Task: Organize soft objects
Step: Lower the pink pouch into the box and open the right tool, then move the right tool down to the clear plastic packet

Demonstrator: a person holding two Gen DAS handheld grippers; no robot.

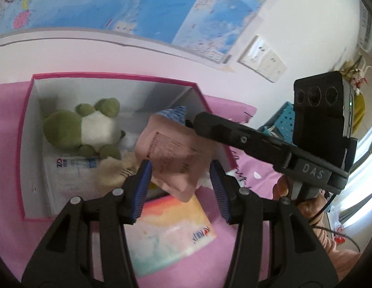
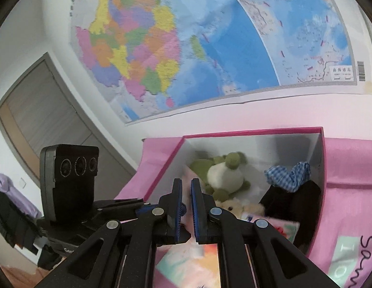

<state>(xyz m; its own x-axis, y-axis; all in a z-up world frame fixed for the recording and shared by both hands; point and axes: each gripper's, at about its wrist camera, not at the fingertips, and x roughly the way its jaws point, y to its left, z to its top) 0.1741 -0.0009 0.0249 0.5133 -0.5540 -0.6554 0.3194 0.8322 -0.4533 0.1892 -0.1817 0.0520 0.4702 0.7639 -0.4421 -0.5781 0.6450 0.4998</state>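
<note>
Right now your left gripper has its jaws spread wide, with a pink packet hanging between the blue pads; the left pad seems to touch the packet's edge, the right pad stands clear of it, so nothing is pinched there. The packet hangs over the near right corner of the box, partly above its rim. Your right gripper has its jaws almost pressed together with only a thin slit between them; from the right wrist view nothing can be seen between the pads, though from the left wrist view its black body reaches to the packet's upper edge, and whether it grips the packet there cannot be told.

Inside the box, a green and white frog toy lies against the far left part. Just nearer than the frog sits a beige fluffy toy on top of a white wrapped pack. A blue checked cloth lies toward the far right corner of the box, and a black soft thing sits just in front of it against the right wall.

Outside the box, touching its near wall, a pastel coloured pack lies on the pink sheet that the box stands on. A map hangs on the wall behind the box.
</note>
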